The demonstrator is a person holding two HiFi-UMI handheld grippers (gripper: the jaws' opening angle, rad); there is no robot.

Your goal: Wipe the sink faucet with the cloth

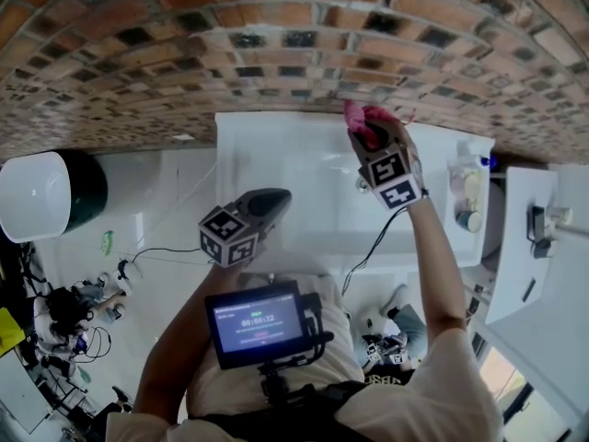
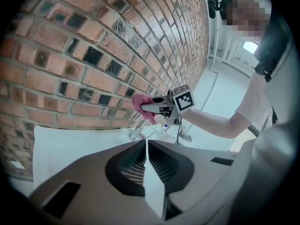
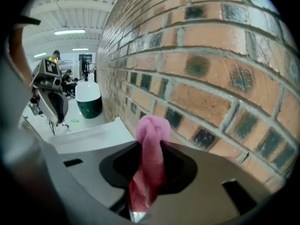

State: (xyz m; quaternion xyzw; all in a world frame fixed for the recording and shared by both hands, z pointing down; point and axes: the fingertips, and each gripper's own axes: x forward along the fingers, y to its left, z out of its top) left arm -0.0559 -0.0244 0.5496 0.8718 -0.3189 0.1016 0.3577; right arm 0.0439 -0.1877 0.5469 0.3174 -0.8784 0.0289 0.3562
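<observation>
Our right tool (image 1: 365, 129) has its jaws partway closed on the pink cloth (image 3: 151, 158), which stands as a twisted roll between the pads with a knotted tuft poking out past the tips. It is up at the back of the white sink (image 1: 248, 155), close to the brick wall (image 1: 184, 44). Our left tool (image 2: 146, 146) hangs over the sink's front with its jaws together and nothing between them.

We take the chrome fitting (image 2: 136, 131) just under the cloth in the left gripper view to be the faucet, though it is small there. The cloth looks light, soft and limp, so we judge the hold on the roll's middle right: the free tuft does the rubbing. The faucet should be rigid, fixed and slick, so the tuft may slide off unless we press it on.
</observation>
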